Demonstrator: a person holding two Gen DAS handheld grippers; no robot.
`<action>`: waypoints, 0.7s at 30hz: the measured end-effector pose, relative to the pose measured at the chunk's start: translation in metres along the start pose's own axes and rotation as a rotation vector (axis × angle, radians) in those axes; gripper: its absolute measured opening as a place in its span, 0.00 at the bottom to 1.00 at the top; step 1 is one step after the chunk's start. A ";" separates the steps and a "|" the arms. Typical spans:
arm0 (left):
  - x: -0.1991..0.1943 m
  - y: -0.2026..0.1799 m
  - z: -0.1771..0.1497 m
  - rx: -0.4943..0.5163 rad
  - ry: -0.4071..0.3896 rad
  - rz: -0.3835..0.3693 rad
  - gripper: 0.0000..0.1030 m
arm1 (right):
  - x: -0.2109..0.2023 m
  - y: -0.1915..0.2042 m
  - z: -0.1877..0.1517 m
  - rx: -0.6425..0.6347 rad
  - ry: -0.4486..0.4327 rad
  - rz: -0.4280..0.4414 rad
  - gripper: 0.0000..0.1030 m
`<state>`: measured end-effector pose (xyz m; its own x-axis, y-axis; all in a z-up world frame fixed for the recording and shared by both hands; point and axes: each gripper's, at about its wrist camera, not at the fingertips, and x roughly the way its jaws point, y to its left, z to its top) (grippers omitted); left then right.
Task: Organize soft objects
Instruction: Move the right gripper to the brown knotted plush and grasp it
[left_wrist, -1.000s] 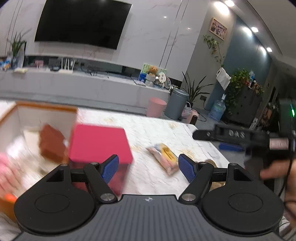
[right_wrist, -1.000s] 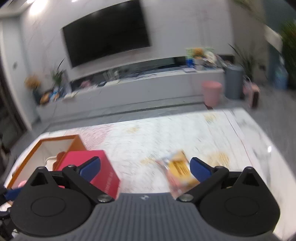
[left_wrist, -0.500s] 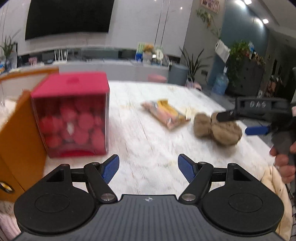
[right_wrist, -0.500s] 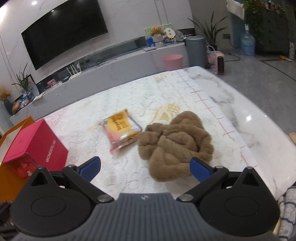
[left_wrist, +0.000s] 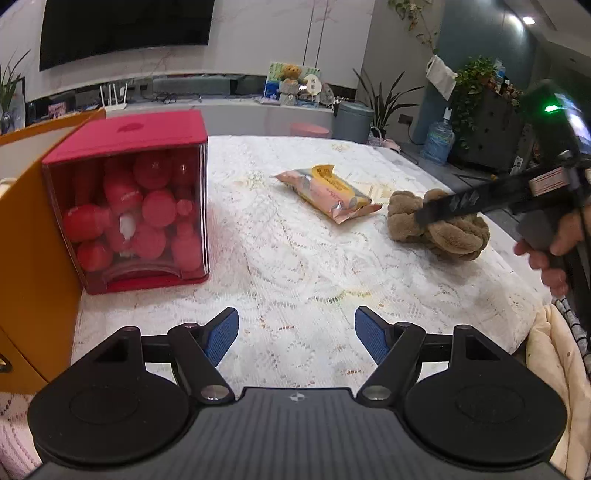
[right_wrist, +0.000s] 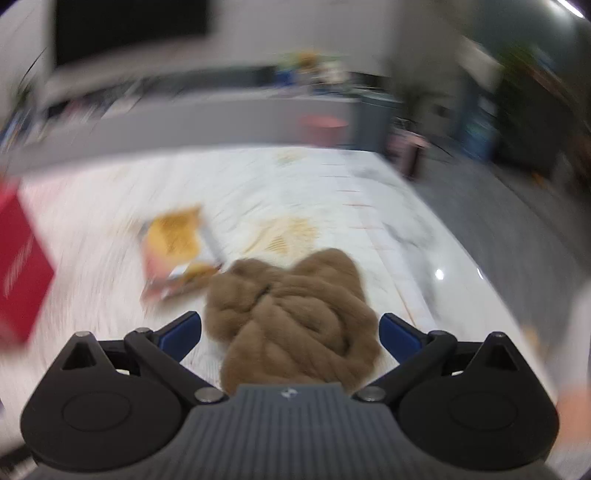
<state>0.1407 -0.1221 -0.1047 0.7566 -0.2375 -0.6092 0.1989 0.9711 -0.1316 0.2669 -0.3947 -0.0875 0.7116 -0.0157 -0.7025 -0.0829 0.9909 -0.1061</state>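
A brown knotted plush (right_wrist: 291, 317) lies on the white lace-covered table (left_wrist: 288, 258); it also shows in the left wrist view (left_wrist: 454, 232) at the right. My right gripper (right_wrist: 290, 330) is open, its blue fingertips on either side of the plush, apart from it. From the left wrist view the right gripper's black body (left_wrist: 480, 199) reaches over the plush. A yellow-pink snack packet (left_wrist: 328, 192) lies beside the plush, also in the right wrist view (right_wrist: 173, 247). My left gripper (left_wrist: 295, 336) is open and empty over the table's near part.
A red box with a clear front full of red balls (left_wrist: 129, 199) stands at the left, against an orange box (left_wrist: 33, 236). The table's right edge drops off near the plush. A cream cloth (left_wrist: 554, 365) is at the lower right.
My right gripper has moved forward and down, so the plush now sits between its open fingers. My left gripper has settled low, facing the red box and table.
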 end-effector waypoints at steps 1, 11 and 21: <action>-0.001 0.000 0.001 -0.002 -0.003 -0.003 0.82 | 0.004 0.008 0.004 -0.116 0.019 0.005 0.97; 0.004 0.004 0.010 -0.040 0.018 -0.021 0.82 | 0.053 0.010 0.010 -0.252 0.033 0.001 0.83; -0.002 0.008 0.015 -0.045 -0.007 -0.025 0.82 | 0.041 -0.013 0.017 -0.062 -0.004 0.011 0.52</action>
<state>0.1499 -0.1141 -0.0926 0.7560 -0.2617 -0.5999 0.1895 0.9649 -0.1821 0.3084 -0.4062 -0.1029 0.7132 -0.0041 -0.7010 -0.1335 0.9809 -0.1415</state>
